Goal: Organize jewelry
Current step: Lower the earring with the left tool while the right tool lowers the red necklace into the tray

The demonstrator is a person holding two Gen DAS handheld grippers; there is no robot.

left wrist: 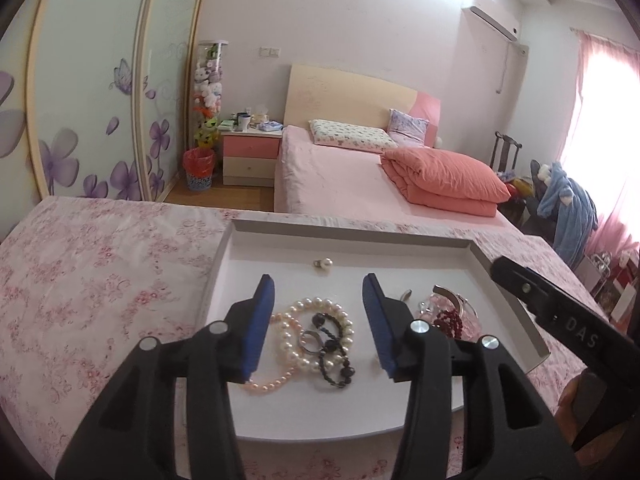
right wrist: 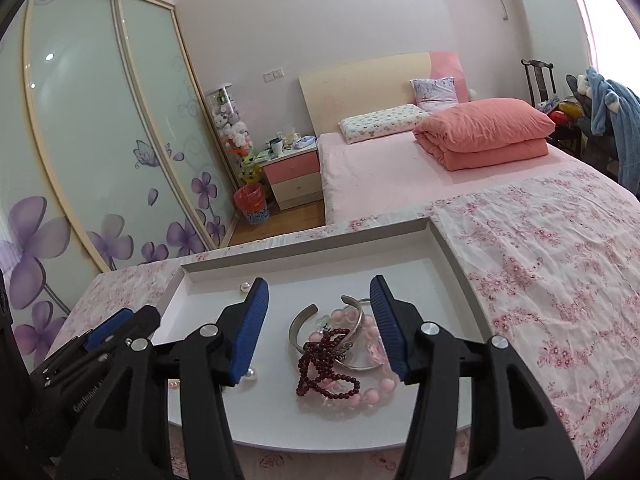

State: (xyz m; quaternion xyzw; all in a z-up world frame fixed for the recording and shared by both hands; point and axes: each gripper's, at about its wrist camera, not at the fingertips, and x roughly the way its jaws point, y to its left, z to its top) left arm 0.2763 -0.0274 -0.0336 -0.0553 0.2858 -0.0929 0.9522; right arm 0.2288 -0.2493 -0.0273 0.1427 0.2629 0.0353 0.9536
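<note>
A shallow white tray lies on a pink floral cloth. My left gripper stands open above a heap of white pearl bracelets, a pale pink bead bracelet, black bead bracelets and a silver ring. A lone pearl earring rests farther back. My right gripper is open over a second heap: a silver cuff bangle, a dark red bead strand and pink bead bracelets. Nothing is between either pair of pads.
The floral cloth spreads to both sides of the tray. Behind it stand a pink bed with a folded salmon quilt, a nightstand, a red bin and wardrobe doors with purple flowers.
</note>
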